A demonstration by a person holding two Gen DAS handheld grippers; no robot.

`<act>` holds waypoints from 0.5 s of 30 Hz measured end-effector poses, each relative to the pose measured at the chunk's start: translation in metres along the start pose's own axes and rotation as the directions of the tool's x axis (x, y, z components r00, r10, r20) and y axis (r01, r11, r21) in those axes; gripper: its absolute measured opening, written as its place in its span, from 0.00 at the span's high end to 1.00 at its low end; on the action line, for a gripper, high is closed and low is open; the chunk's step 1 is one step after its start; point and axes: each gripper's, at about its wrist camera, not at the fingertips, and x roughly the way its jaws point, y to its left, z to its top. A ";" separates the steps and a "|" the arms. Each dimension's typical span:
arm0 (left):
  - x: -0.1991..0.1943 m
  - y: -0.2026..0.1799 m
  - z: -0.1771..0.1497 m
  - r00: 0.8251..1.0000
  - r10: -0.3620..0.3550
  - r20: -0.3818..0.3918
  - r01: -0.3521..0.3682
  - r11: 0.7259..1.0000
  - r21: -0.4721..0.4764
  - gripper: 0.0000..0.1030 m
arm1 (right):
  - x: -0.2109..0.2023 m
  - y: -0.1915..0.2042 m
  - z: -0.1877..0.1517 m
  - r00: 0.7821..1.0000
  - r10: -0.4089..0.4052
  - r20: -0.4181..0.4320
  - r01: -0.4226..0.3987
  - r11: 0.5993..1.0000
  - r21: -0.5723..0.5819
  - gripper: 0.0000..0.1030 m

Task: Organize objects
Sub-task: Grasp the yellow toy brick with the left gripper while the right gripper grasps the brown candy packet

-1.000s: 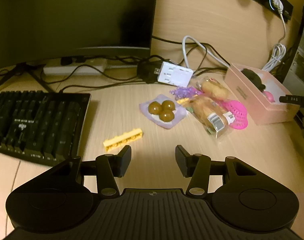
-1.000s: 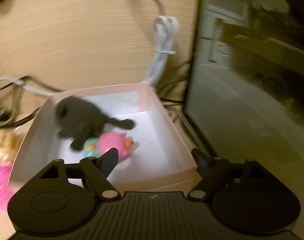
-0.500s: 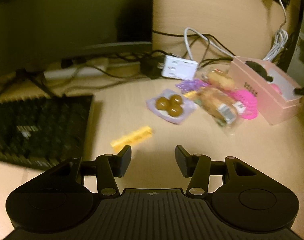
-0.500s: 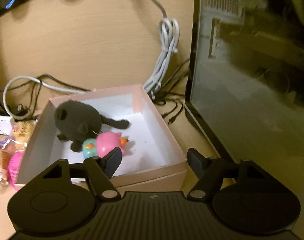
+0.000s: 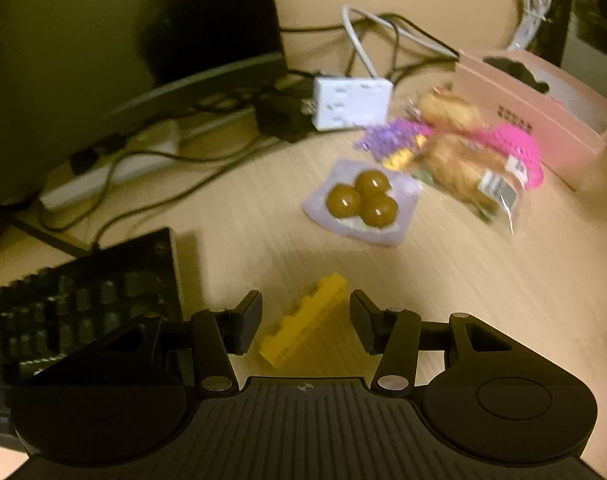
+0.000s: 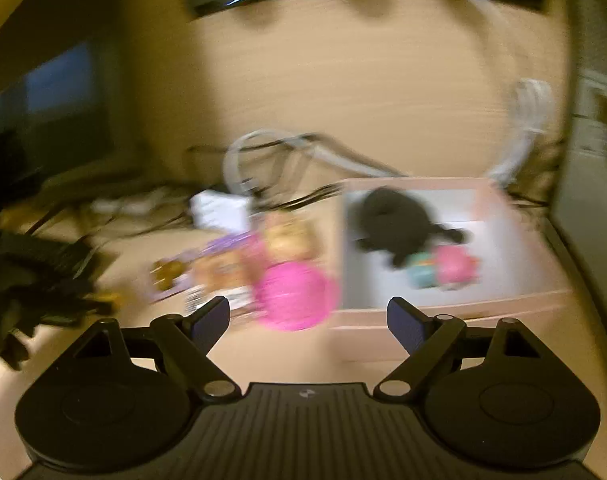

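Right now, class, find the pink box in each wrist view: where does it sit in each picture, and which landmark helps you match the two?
Left wrist view: the pink box sits at the upper right, seen from its side, beyond the snack bags.
Right wrist view: the pink box fills the middle right, open, beyond the hand-held gripper's right finger.
Shared landmark: the black plush toy lying inside the box.

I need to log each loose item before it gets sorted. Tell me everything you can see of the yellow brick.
The yellow brick is a long, narrow toy building block, plastic by its look, with a row of studs along its top. It lies flat on the wooden desk, angled diagonally, between the open fingers of the left gripper, which do not appear to touch it. The keyboard lies to its left. Motion blur hides finer detail.
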 end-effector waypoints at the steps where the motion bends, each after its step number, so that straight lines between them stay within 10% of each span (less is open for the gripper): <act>1: -0.001 0.001 -0.001 1.000 -0.020 0.009 0.020 1.000 -0.018 0.60 | 0.005 0.011 -0.001 1.000 0.016 -0.010 -0.017 1.000 -0.021 0.16; 2: -0.002 0.003 -0.002 0.999 -0.033 0.006 0.034 0.999 -0.039 0.84 | 0.010 0.022 -0.001 0.999 0.031 -0.019 -0.032 0.999 -0.040 0.16; 8: -0.033 0.008 -0.021 0.997 -0.077 0.013 0.078 0.969 -0.235 0.85 | 0.051 0.081 0.011 0.994 0.102 -0.039 -0.106 0.985 -0.135 0.16; 15: -0.084 0.017 -0.070 0.997 -0.074 0.018 0.071 0.820 -0.568 0.85 | 0.148 0.154 0.026 0.987 0.123 -0.108 -0.151 0.937 -0.315 0.16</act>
